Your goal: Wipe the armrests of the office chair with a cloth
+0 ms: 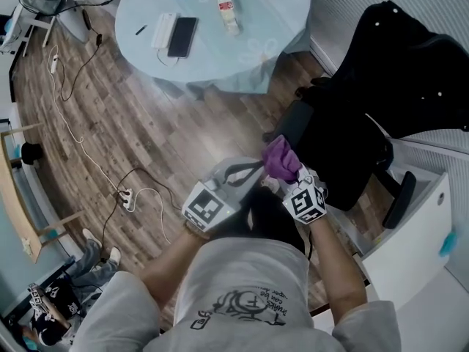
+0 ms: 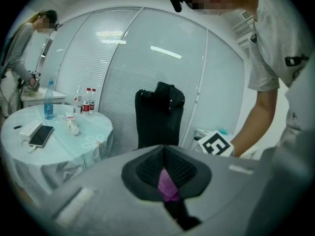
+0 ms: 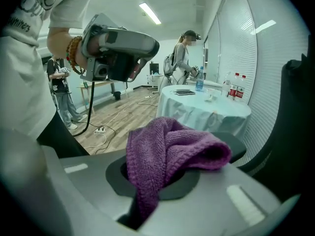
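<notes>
Purple knit cloth [image 3: 167, 146]: thick, ribbed, bunched into soft folds. Right gripper [image 3: 158, 181] is clamped on it, one tail down between the jaws, the bulk mounded over them. Left gripper [image 2: 166, 176] jaws together; purple sliver in the slit, pinched or behind, unclear. Cloth is just beside the black office chair [image 1: 344, 141].

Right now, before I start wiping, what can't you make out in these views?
- Cloth against the near armrest: touching or not, the cloth itself hides it in the head and right gripper views.
- Left claw: left gripper view shows a purple sliver between its jaws; pinched or merely beyond, unclear.
- Chair: its back is covered by a black jacket, head view.
</notes>
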### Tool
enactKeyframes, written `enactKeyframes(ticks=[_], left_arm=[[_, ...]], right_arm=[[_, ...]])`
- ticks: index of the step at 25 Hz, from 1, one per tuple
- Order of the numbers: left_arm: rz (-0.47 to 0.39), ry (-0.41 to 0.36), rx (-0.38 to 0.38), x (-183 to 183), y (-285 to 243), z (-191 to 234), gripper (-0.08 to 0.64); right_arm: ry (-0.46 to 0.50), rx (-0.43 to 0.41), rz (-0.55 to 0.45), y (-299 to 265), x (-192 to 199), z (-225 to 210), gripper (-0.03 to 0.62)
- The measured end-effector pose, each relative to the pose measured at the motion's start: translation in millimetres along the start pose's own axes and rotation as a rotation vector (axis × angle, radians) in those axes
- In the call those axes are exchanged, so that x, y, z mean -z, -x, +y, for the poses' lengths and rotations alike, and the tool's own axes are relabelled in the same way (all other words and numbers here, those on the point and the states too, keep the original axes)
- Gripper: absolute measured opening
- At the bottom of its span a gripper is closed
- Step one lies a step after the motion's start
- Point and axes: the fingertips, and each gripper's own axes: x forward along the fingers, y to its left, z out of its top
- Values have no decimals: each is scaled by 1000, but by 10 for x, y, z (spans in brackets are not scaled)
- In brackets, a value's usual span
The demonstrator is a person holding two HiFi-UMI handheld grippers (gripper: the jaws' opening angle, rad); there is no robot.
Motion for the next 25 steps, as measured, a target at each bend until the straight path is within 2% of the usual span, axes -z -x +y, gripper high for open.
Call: enactKeyframes(ticks=[3, 7, 13, 17, 25], left_arm=[[-13, -11, -3, -128, 69, -40, 2], [-49, -8, -20, -406, 205, -89, 2], [-160, -22, -53, -1161, 527, -308, 2], [-242, -58, -60, -1720, 780, -489, 2], [-391, -99, -87, -2546, 1194, -895, 2]], right_arm=[[-34, 7, -17, 87, -146, -18, 29], [-80, 59, -105, 383, -612, -108, 29], [-82, 143, -262, 1135, -1555, -104, 29], [-100, 204, -383, 1672, -2166, -91, 29], [-133, 264, -506, 2620, -2980, -13, 29]])
